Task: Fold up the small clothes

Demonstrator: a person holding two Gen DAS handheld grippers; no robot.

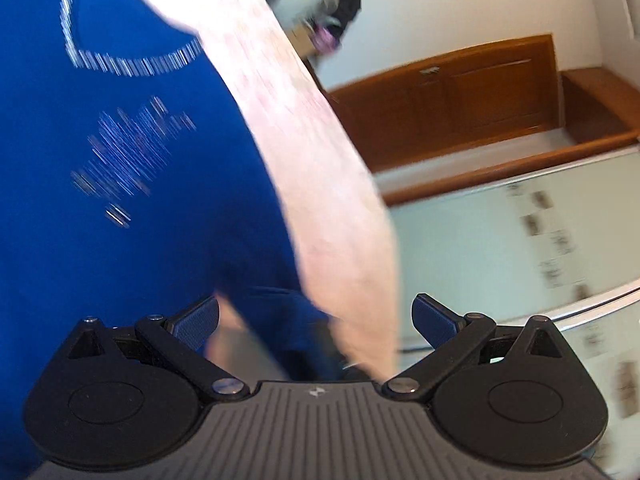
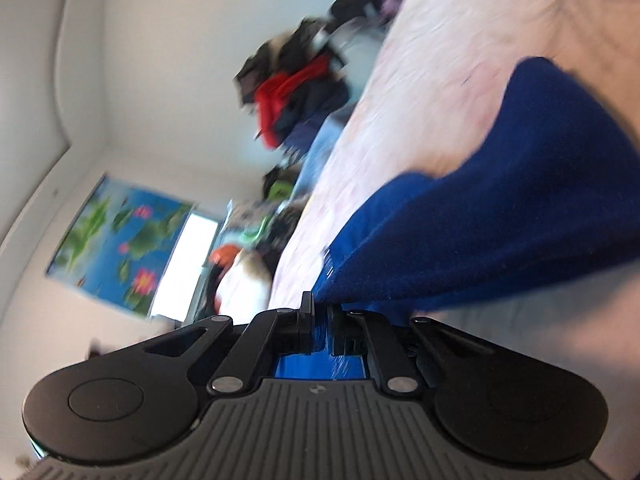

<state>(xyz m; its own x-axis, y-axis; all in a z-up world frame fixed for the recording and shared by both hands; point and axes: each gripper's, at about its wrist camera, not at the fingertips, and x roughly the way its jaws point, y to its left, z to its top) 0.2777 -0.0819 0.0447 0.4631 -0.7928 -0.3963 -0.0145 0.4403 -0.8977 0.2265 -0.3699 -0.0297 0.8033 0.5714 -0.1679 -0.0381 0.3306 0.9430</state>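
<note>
Right gripper point(image 2: 320, 316) jaws clamped on blurred blue garment point(image 2: 500, 200), left gripper point(image 1: 316, 316) jaws wide

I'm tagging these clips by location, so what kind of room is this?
Probably a bedroom at home. A pale pink bedspread carries a heap of clothes, a lotus-pond poster hangs on the wall, and a wooden door shows beyond.

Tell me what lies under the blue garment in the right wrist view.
The blue garment, pinched in the shut right gripper, drapes over a pale pink bedcover. Whatever lies beneath its folds is covered from view.
</note>
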